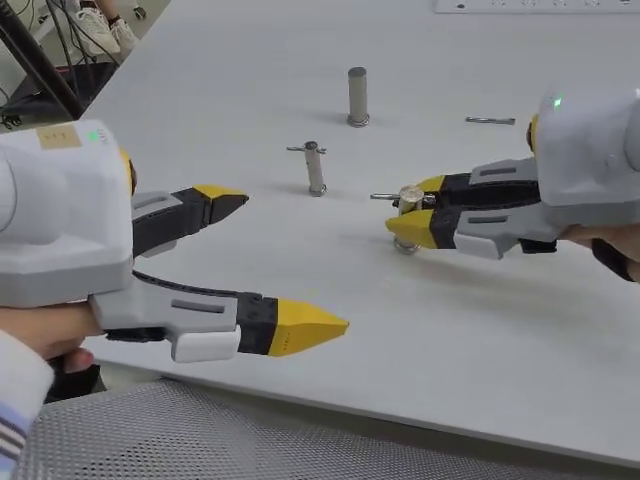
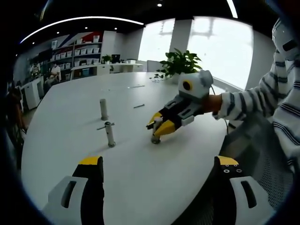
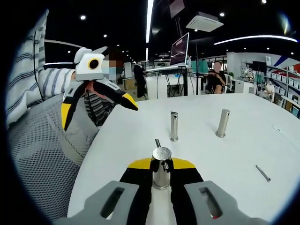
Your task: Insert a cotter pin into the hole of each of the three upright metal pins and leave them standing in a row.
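My right gripper [image 1: 408,212] is shut on a short upright metal pin [image 1: 411,196] that stands on the white table [image 1: 480,330]. A thin cotter pin [image 1: 383,196] sticks out of its top to the left. In the right gripper view the same pin [image 3: 161,165] sits between the yellow jaw tips. A second pin [image 1: 315,168] with a cotter pin through it stands at centre. Farther back stands a third, bare pin [image 1: 357,97]. My left gripper [image 1: 285,260] hovers open at the near left, holding nothing.
A loose cotter pin [image 1: 490,121] lies on the table at the back right. A grey mesh chair [image 1: 200,435] sits against the near table edge. In the right gripper view a person [image 3: 216,77] sits at a far desk.
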A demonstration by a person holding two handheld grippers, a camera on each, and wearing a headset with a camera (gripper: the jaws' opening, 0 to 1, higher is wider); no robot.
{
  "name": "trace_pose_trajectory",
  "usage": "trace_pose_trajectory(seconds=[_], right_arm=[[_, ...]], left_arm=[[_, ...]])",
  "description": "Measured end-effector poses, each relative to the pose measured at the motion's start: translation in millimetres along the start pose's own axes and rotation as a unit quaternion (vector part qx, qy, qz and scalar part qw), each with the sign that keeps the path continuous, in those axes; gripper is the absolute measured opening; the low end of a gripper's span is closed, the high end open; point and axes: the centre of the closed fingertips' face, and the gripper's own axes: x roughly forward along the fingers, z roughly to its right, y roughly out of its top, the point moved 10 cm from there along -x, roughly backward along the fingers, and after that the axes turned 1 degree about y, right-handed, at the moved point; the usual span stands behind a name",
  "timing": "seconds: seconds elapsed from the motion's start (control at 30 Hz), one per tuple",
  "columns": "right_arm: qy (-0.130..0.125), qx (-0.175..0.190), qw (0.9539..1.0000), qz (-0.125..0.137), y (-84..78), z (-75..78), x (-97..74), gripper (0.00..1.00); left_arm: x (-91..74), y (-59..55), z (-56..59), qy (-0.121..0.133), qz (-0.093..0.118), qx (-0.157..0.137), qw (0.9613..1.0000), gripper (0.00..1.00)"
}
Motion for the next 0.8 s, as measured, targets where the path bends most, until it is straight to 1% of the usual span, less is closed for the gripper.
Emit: trace_pose_trajectory(seconds=[0.2,0.27,0.3,0.37,0.47,0.6,0.7,0.8], right_arm=[[-0.014,-0.006,0.9999,0.001,4.4,14.2,-0.5,0.08],[-0.016,-0.007,0.9998,0.001,5.8,23.2,0.7,0.08],[-0.016,-0.01,0.9998,0.0,6.5,26.0,1.7,0.08],[-0.016,-0.014,0.9998,-0.001,6.9,28.9,2.8,0.08],[-0.017,-0.017,0.9997,-0.003,6.2,34.7,4.8,0.08],[-0.019,-0.018,0.9996,-0.007,4.4,39.1,5.4,0.08],[-0.02,-0.016,0.9996,-0.006,2.9,40.9,5.4,0.08],[-0.02,-0.012,0.9997,-0.005,1.6,42.7,5.9,0.08]], left_arm=[[-0.4,-1.6,1.4,-0.002,-0.003,-0.002,1.0,0.97],[-0.6,-2.2,2.0,-0.006,-0.011,-0.002,0.9999,0.96],[-0.3,-2.4,2.2,-0.007,-0.015,0.003,0.9999,0.96],[0.0,-2.4,2.3,-0.007,-0.016,0.006,0.9998,0.97],[-0.3,-1.9,2.0,-0.007,-0.013,0.001,0.9999,0.97],[-0.7,-2.4,1.6,-0.005,-0.014,-0.002,0.9999,0.97],[-0.1,-1.7,1.5,0.0,-0.008,-0.005,1.0,0.97],[0.5,-0.8,0.7,0.007,-0.004,0.002,1.0,0.97]])
